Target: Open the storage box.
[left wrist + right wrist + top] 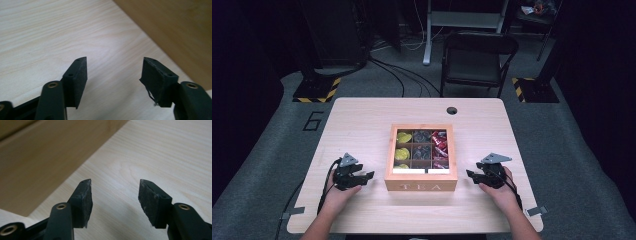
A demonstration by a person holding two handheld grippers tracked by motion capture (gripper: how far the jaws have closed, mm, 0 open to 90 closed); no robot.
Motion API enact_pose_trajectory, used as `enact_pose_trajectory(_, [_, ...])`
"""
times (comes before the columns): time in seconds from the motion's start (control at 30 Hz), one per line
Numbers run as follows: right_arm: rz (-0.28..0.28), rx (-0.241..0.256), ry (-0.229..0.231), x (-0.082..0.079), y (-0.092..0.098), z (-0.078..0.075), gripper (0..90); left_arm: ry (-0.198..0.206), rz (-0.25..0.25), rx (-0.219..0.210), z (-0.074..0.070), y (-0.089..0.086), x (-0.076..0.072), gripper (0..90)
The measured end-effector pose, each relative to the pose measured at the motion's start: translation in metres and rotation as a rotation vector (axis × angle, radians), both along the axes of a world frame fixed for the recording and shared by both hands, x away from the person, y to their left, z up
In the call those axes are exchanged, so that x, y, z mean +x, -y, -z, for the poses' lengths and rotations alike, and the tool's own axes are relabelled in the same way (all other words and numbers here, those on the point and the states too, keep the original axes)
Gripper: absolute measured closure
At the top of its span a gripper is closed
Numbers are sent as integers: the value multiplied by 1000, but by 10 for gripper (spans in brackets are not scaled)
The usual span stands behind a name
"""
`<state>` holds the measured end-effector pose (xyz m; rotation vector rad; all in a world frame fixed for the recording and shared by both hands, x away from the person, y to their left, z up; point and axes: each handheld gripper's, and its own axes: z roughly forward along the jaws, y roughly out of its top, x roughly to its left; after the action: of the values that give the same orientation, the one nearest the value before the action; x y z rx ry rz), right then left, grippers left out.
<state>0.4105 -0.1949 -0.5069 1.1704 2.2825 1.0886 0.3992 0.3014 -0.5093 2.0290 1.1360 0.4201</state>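
A wooden tea box [421,184] marked TEA stands at the middle of the light wood table [362,120]. Its compartments hold yellow packets [402,145] on the left, dark packets [422,144] in the middle and red packets [439,148] on the right. My left gripper [366,178] rests on the table left of the box, open and empty. My right gripper [472,176] rests right of the box, open and empty. In the left gripper view the left gripper [114,65] points at bare table beside the box wall [175,30]. In the right gripper view the right gripper [115,187] faces bare table beside the box wall [45,157].
A round cable hole [452,110] sits near the table's far edge. A dark folding chair [477,60] stands behind the table on grey carpet. Black cables [402,75] run over the floor, and yellow-black striped stand bases [317,92] lie at both far corners.
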Motion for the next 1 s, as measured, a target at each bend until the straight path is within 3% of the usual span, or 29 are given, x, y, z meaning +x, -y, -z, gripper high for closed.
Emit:
enact_pose_trajectory(0.23, [-45, -3, 35, -14, -9, -22, 473, 30, 10, -49, -25, 3, -12, 414])
enact_pose_trajectory(0.33, [-59, 33, 21, -17, -10, -32, 474, 34, 30, -39, -34, 3, -15, 414])
enact_pose_trajectory(0.43, [-76, 37, 23, -22, -11, -40, 479, 41, 50, -30, -40, 4, -20, 414])
enact_pose_trajectory(0.73, [-125, 13, 53, -37, -19, -50, 484, 42, 106, -35, -47, 12, -33, 419])
enact_pose_trajectory(0.87, [-141, 31, 41, -40, -23, -52, 484, 41, 113, -45, -49, 14, -37, 419])
enact_pose_trajectory(1.0, [-198, 44, 44, -46, -30, -52, 482, 40, 141, -49, -51, 19, -44, 420])
